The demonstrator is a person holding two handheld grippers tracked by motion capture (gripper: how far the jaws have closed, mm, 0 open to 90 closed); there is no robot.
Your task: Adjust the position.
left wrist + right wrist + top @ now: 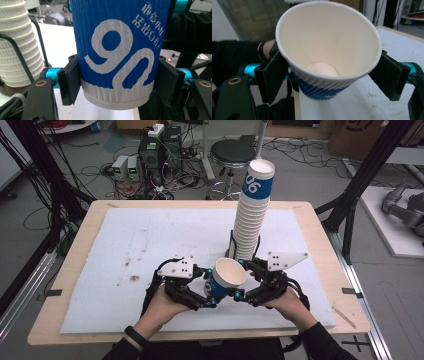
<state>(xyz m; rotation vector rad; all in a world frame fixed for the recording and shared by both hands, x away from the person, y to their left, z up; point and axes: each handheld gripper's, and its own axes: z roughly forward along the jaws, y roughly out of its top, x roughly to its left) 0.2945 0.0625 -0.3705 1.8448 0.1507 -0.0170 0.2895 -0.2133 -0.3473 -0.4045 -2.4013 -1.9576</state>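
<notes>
A blue-and-white paper cup [227, 276] [117, 50] [327, 45] hangs tilted above the table's front, between both grippers. My left gripper [212, 289] [117, 85] is shut on it, with both pads pressed against the wall just above the base. My right gripper [241, 280] [329, 72] reaches in from the right with its jaws spread to either side of the cup just under the rim. They stand close to the wall without squeezing it. The cup's mouth faces the right gripper, and the cup is empty inside.
A tall stack of the same cups [252, 215] [17, 47] stands in a black wire holder [231, 245] just behind the grippers. A white mat [150, 240] covers the wooden table. A black stool [232, 152] and computers [150, 150] stand on the floor beyond.
</notes>
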